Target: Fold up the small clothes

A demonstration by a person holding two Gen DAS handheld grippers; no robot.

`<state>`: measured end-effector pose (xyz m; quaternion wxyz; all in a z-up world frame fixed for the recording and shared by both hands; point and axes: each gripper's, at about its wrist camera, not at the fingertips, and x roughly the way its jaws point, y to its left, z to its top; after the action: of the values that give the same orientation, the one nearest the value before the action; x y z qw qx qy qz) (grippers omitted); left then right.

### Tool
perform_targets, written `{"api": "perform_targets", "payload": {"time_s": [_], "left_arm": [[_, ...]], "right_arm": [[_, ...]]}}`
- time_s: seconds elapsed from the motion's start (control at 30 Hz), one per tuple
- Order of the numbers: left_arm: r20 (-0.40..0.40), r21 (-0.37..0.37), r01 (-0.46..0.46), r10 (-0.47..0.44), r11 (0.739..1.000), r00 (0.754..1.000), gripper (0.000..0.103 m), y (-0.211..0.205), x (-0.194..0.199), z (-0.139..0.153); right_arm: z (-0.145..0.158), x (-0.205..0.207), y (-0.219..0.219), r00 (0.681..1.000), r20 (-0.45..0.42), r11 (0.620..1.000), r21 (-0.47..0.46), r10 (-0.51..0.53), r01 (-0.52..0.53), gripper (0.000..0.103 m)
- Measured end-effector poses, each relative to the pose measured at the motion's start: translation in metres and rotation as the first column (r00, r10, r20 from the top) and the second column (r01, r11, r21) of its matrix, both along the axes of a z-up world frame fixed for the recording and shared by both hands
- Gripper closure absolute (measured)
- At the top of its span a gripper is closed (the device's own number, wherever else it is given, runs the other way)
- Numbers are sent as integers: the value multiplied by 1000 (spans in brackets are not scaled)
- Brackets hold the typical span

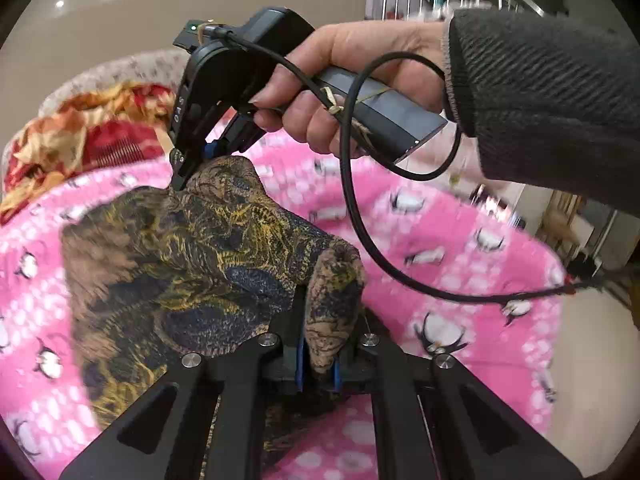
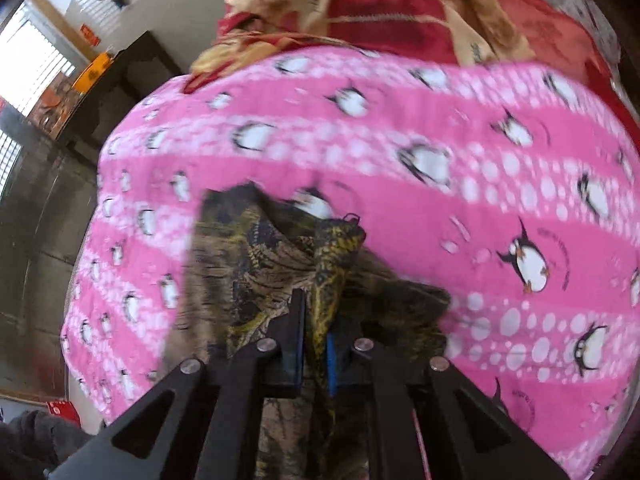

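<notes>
A small cloth [image 1: 200,248] printed in brown, yellow and navy lies partly lifted over a pink penguin blanket [image 1: 440,216]. My left gripper [image 1: 320,344] is shut on a bunched fold at the cloth's near edge. The right gripper [image 1: 180,182], held by a hand [image 1: 352,80] in a grey sleeve, pinches the cloth's far corner. In the right wrist view the right gripper [image 2: 316,320] is shut on a yellow-patterned ridge of the cloth [image 2: 256,264], which hangs down to either side of the fingers. The picture is blurred by motion.
A crumpled red and gold fabric [image 1: 92,136] lies at the blanket's far end, also across the top of the right wrist view [image 2: 380,12]. A black cable [image 1: 360,220] loops from the right gripper over the blanket. Left of the blanket [image 2: 400,220] are grey floor [image 2: 36,216] and a dark cabinet [image 2: 120,80].
</notes>
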<state>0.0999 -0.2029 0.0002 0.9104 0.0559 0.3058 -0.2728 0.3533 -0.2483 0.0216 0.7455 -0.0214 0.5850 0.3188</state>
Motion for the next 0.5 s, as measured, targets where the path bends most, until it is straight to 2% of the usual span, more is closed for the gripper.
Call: {"api": "perform_targets", "payload": {"time_s": [0.07, 0.1, 0.13, 0.2, 0.3, 0.37, 0.43, 0.47, 0.5], "left_arm": [[-56, 27, 3, -1, 1000, 998, 103, -6, 6, -15], [-81, 30, 4, -1, 1000, 997, 103, -6, 6, -20], [-91, 19, 6, -4, 1000, 996, 103, -4, 4, -20], [-117, -20, 32, -34, 999, 993, 103, 3, -5, -12], [-131, -82, 57, -67, 995, 989, 103, 25, -30, 2], [-103, -108, 25, -36, 994, 994, 103, 48, -41, 15], [-59, -116, -85, 78, 990, 995, 103, 78, -47, 24], [-54, -124, -140, 134, 982, 990, 103, 91, -45, 24], [-85, -128, -210, 200, 969, 976, 103, 105, -38, 19]], "right_arm": [[-28, 6, -13, 999, -15, 999, 19, -47, 47, 92], [-43, 8, -21, 996, -35, 996, 28, -83, 84, 88], [-54, 8, -28, 992, -58, 992, 53, -112, 116, 83], [-58, 5, -42, 983, -80, 976, 133, -163, 173, 82], [-28, -14, -67, 972, -26, 939, 253, -235, 234, 79], [1, -37, -79, 970, 38, 929, 298, -239, 217, 79], [30, -77, -79, 970, 167, 953, 275, -175, 125, 79], [39, -99, -74, 969, 214, 963, 262, -119, 61, 79], [41, -115, -68, 969, 237, 968, 249, -75, 14, 79]]}}
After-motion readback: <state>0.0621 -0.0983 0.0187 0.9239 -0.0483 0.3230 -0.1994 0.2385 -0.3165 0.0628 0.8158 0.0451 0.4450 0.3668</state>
